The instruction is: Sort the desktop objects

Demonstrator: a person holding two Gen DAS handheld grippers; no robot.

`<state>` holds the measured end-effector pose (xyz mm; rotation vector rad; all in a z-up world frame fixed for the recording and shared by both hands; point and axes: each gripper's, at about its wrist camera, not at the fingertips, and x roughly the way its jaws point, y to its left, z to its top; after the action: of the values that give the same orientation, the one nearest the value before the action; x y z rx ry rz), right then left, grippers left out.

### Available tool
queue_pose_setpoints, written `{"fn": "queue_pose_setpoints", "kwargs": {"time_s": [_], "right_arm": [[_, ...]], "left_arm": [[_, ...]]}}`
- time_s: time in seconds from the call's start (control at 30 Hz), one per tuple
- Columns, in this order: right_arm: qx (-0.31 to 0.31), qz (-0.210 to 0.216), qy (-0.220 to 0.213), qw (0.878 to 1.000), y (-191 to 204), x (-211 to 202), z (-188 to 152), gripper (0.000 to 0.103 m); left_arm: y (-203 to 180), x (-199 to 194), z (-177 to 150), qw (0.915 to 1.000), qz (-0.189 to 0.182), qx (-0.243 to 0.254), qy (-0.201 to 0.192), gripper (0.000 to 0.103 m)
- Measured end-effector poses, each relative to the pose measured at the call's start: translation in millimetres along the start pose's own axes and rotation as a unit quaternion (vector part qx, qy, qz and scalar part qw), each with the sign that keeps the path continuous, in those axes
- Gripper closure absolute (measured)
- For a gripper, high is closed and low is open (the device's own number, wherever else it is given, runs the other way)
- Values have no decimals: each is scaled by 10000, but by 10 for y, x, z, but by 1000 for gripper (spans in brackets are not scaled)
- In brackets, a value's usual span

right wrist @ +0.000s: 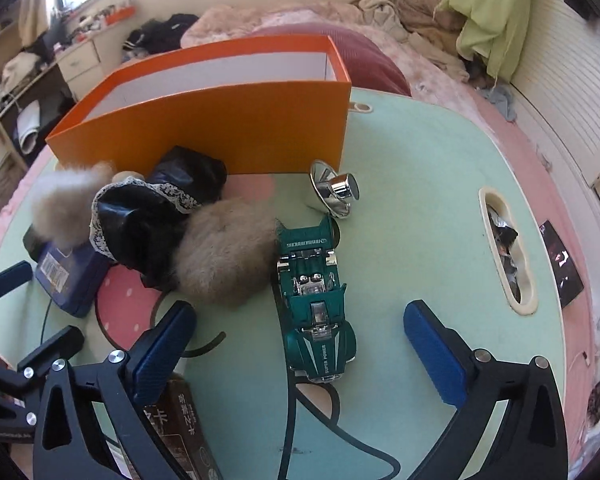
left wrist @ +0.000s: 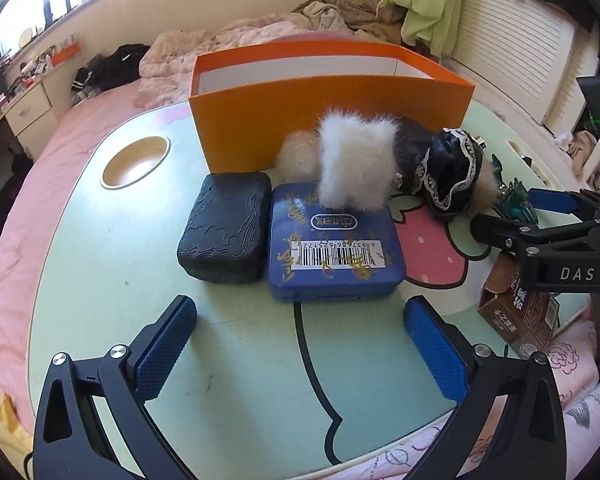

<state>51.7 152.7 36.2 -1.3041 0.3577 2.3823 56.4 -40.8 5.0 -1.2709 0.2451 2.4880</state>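
Blue-padded fingers (right wrist: pixel 432 356) of the right gripper (right wrist: pixel 300 354) stand wide apart and empty, straddling the green toy car (right wrist: pixel 315 304) on the worktop (right wrist: pixel 420 220), presumably lining up a grasp. Left gripper (left wrist: pixel 300 354), fingers likewise apart, faces the blue tin (left wrist: pixel 332 252). Orange box (right wrist: pixel 220 128) waits at the far side, open-topped to receive items.

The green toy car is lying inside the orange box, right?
Not quite. The green toy car is not inside the orange box; it sits on the table in front of the box, between the open fingers of the right hand-held gripper. The right wrist view shows it. It is green, and the box is orange, as you said.
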Motion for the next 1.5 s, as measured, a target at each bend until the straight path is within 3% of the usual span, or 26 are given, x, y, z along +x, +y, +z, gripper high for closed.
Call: {"fn": "queue_pose_setpoints", "kwargs": {"time_s": [1.5], "right_arm": [[-193, 195, -149, 9995, -39, 101, 105, 0]], "left_arm": [[-17, 20, 84, 9997, 201, -131, -55, 0]]}}
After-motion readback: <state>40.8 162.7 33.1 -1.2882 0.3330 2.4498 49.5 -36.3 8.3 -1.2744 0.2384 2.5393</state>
